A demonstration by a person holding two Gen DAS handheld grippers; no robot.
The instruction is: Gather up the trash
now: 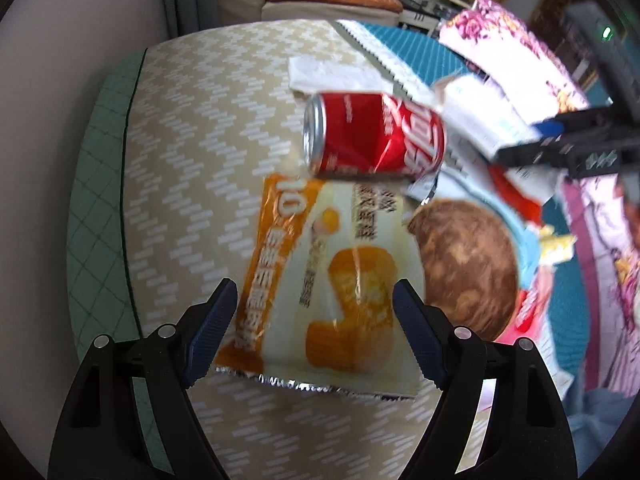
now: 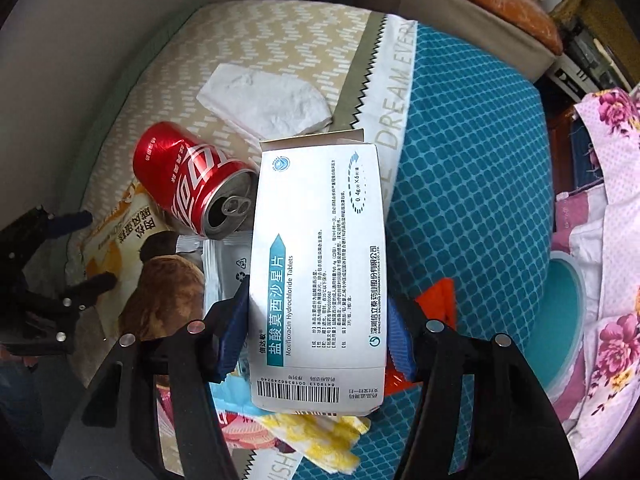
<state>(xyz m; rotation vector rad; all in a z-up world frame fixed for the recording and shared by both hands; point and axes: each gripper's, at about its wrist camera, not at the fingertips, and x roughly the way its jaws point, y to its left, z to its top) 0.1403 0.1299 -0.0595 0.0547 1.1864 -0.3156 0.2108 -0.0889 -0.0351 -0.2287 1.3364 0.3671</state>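
In the left wrist view, an orange-and-white snack wrapper (image 1: 340,260) lies flat on the beige patterned bedcover (image 1: 192,160). My left gripper (image 1: 316,324) hovers over it, open, with a pad on either side of the wrapper. A red soda can (image 1: 372,136) lies on its side just beyond. In the right wrist view, my right gripper (image 2: 318,336) is shut on a white medicine box (image 2: 320,264), its pads pressing the box's long sides. The can (image 2: 192,184) lies left of the box, its opened top facing the camera. The left gripper (image 2: 80,252) shows at the left edge.
A crumpled white tissue (image 2: 264,100) lies beyond the can. A brown round object (image 2: 168,288), a white packet (image 2: 224,272) and a yellow napkin (image 2: 320,436) lie under the box. A teal blanket (image 2: 472,160), a teal bowl (image 2: 560,312) and a floral quilt (image 2: 612,240) are to the right.
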